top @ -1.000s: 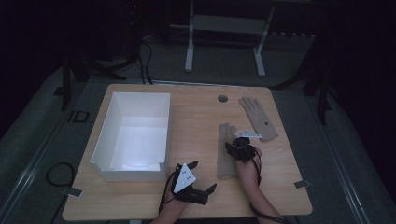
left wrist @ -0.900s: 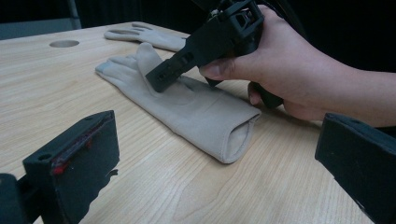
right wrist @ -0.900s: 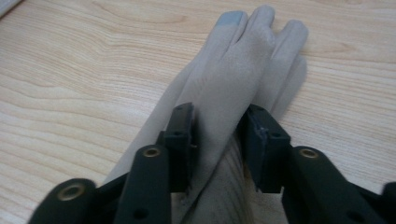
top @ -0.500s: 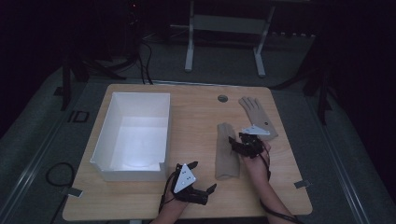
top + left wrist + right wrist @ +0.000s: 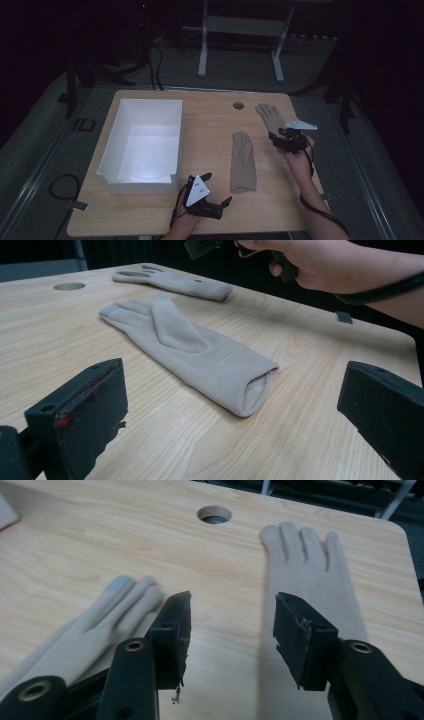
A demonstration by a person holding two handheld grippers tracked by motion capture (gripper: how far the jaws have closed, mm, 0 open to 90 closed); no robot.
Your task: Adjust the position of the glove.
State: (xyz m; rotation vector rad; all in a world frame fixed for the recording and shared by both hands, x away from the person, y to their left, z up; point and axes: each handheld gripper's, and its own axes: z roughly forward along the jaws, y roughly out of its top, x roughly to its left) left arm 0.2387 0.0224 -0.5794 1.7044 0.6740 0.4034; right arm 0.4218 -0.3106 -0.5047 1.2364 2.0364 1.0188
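- The far glove [image 5: 272, 117] is lying flat near the table's [image 5: 210, 125] far right corner, fingers pointing away from the person and cuff toward them; its long axis is running near-to-far, slightly slanted.
- The right gripper [image 5: 286, 141] is hovering over the cuff end of that glove. Its jaws have just been opening and are standing apart with nothing between them; in the right gripper view the glove [image 5: 315, 575] is lying just under the right-hand jaw, which suggests a reach for the cuff.
- The near glove [image 5: 243, 160] is lying at mid-table, well apart from the far one, thumb folded over the palm, cuff toward the person, parallel to the box [image 5: 142, 145].
- The left gripper [image 5: 207, 202] is resting at the near edge, jaws wide and empty, apparently waiting.
- The open white box is sitting on the left, probably as the destination.
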